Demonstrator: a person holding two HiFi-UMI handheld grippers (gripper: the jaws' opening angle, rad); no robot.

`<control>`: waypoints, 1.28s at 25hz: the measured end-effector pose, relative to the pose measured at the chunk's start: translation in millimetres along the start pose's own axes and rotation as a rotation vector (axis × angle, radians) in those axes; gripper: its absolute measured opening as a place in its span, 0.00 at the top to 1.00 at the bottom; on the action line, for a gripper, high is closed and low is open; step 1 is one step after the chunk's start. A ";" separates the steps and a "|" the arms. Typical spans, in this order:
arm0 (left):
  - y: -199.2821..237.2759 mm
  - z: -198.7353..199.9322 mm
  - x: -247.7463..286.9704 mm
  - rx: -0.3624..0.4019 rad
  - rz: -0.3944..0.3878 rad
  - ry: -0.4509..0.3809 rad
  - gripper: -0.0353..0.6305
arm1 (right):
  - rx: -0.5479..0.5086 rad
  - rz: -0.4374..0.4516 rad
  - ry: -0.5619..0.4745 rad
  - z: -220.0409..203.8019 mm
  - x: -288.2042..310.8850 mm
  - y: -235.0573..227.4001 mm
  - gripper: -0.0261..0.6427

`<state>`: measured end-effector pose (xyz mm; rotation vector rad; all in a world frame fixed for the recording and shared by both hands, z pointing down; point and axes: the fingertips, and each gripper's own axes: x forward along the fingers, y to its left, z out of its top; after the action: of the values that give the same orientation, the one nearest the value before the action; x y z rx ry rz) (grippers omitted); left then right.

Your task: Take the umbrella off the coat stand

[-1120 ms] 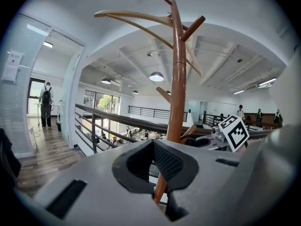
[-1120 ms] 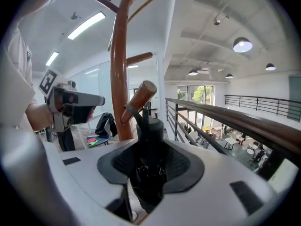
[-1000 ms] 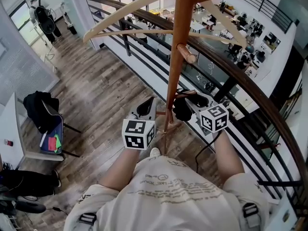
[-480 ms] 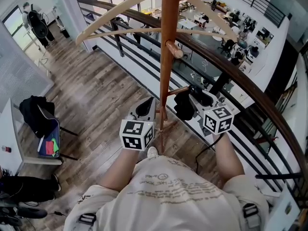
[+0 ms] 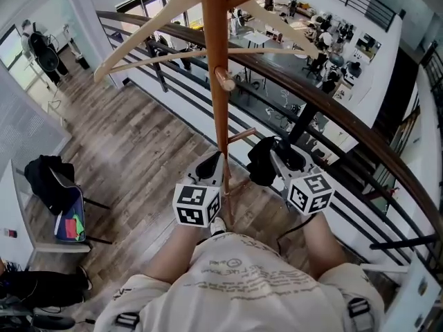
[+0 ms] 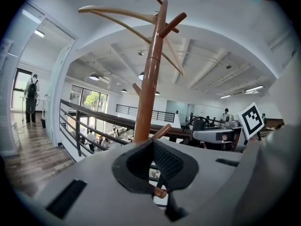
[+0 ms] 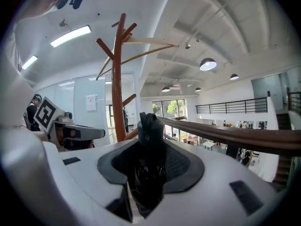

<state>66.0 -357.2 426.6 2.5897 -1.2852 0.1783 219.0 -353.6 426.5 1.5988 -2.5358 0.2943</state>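
The brown wooden coat stand (image 5: pixel 217 81) rises straight in front of me; its pole also shows in the left gripper view (image 6: pixel 148 88) and in the right gripper view (image 7: pixel 117 79). A folded black umbrella (image 5: pixel 261 162) hangs free just right of the pole, below a short peg (image 5: pixel 241 135). My right gripper (image 5: pixel 271 159) is shut on it, and the umbrella's rounded end (image 7: pixel 150 128) sticks up between the pads. My left gripper (image 5: pixel 211 164) sits close to the pole's left side, open with nothing between its jaws (image 6: pixel 157 173).
A pale wooden clothes hanger (image 5: pixel 156 26) hangs high on the stand. A dark railing (image 5: pixel 332 113) runs behind the stand from upper left to right, with a drop to a lower floor beyond. A chair with a black bag (image 5: pixel 52 175) stands at the left.
My right gripper has risen with the umbrella and drawn away to the right of the pole. The left gripper has shifted a little beside the pole.
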 end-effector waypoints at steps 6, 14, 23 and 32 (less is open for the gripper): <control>-26.0 -7.7 5.0 -0.007 -0.047 0.018 0.94 | -0.050 -0.112 0.004 -13.7 -25.3 -1.6 0.74; -49.2 -7.7 2.1 0.003 -0.068 0.024 0.94 | 0.016 -0.145 0.015 -31.0 -55.8 -3.6 0.74; -70.0 -22.7 -0.7 0.006 -0.086 0.045 0.94 | 0.013 -0.146 0.011 -35.3 -74.8 -4.0 0.74; -76.1 -22.8 -0.2 0.012 -0.089 0.033 0.94 | -0.006 -0.127 -0.010 -29.7 -81.5 -5.4 0.74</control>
<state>126.4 -306.5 436.1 2.6362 -1.1588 0.2124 259.1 -277.4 438.6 1.7538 -2.4259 0.2647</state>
